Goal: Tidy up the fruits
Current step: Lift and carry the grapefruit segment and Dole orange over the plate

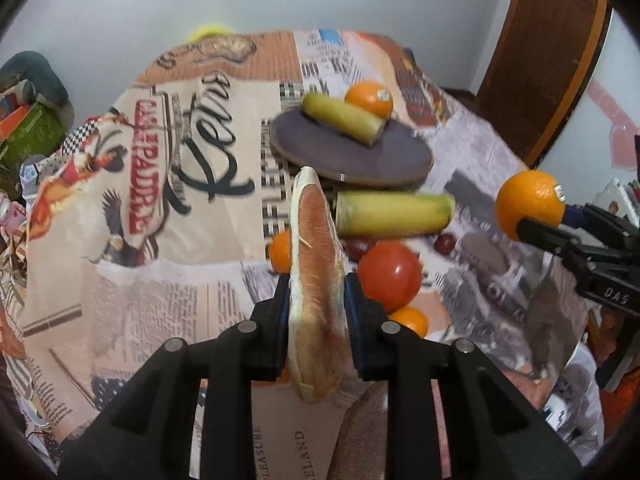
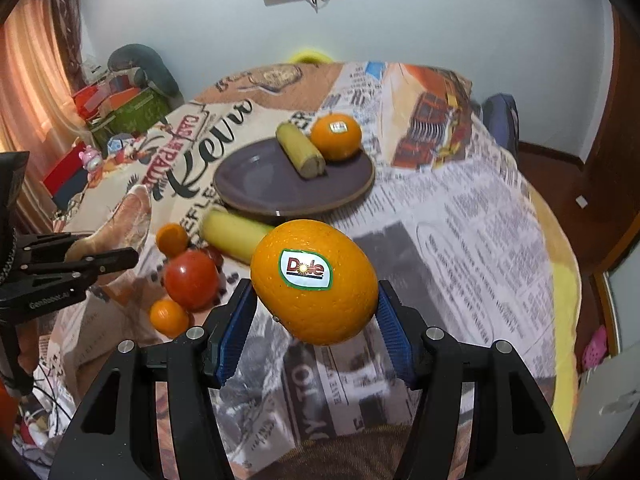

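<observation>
My left gripper (image 1: 316, 282) is shut on a pink-fleshed citrus wedge (image 1: 316, 264) with white pith, held up above the table. My right gripper (image 2: 315, 286) is shut on a large orange (image 2: 314, 280) with a Dole sticker, also lifted; the same orange (image 1: 528, 204) shows at the right of the left wrist view. A dark purple plate (image 2: 260, 184) carries a banana piece (image 2: 300, 150) and another orange (image 2: 336, 136). On the cloth in front of the plate lie a second banana piece (image 1: 394, 214), a red tomato (image 1: 390, 274) and two small oranges (image 1: 412, 320).
A table with a newspaper-print cloth (image 2: 460, 220) holds everything. Small dark red fruits (image 1: 445, 242) lie near the tomato. Boxes and clutter (image 2: 120, 112) stand beyond the table's left edge, and a wooden door (image 1: 552, 60) at the right.
</observation>
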Tool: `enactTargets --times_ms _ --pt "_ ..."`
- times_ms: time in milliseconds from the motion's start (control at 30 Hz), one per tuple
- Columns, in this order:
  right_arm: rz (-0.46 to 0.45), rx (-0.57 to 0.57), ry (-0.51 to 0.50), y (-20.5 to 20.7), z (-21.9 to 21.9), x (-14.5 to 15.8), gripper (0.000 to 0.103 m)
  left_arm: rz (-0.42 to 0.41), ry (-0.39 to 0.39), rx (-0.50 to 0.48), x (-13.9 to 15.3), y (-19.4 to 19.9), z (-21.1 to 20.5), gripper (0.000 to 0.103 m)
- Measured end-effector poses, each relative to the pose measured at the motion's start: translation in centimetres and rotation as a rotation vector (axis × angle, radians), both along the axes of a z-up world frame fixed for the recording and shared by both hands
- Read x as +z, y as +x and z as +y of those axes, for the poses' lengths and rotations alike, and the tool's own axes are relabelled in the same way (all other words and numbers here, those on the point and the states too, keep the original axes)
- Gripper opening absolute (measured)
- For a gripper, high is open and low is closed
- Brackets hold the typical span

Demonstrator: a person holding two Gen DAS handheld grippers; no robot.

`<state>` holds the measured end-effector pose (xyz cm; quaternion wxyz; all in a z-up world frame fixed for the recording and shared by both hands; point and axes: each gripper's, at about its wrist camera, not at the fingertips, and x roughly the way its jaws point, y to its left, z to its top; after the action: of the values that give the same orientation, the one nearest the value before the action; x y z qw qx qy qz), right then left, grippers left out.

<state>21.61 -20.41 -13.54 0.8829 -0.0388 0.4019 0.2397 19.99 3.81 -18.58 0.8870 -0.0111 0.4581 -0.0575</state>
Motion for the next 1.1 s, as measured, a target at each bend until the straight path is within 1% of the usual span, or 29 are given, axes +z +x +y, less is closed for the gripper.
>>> enactTargets --times_ms 133,267,533,700,833,1100 --pt "-0.050 0.005 -0.002 0.4 0.4 1.5 0.057 -0.052 -0.008 -0.002 2.1 0.2 -0.1 0.025" --pt "-0.069 0.006 0.006 1.0 0.5 2.4 0.057 -0.094 -0.013 -0.006 3.7 0.8 -0.4 0.025" --pt "-0.136 -0.001 0.006 2.7 0.6 4.6 0.057 -0.158 -0.001 -0.004 5.8 2.7 -0.9 0.025" --pt "-0.166 -0.005 -0.002 4.1 0.8 5.3 0.057 -0.176 -0.001 -0.010 6.3 4.2 -1.2 0.025" --pt "-0.177 -0.009 -0.001 5.3 1.0 5.5 0.057 -0.171 0.001 -0.025 6.1 5.8 -1.7 0.025" --pt "-0.172 -0.013 -0.007 8.3 1.9 4.5 0.057 -0.160 -0.001 -0.036 5.2 9.1 -2.2 0.025"
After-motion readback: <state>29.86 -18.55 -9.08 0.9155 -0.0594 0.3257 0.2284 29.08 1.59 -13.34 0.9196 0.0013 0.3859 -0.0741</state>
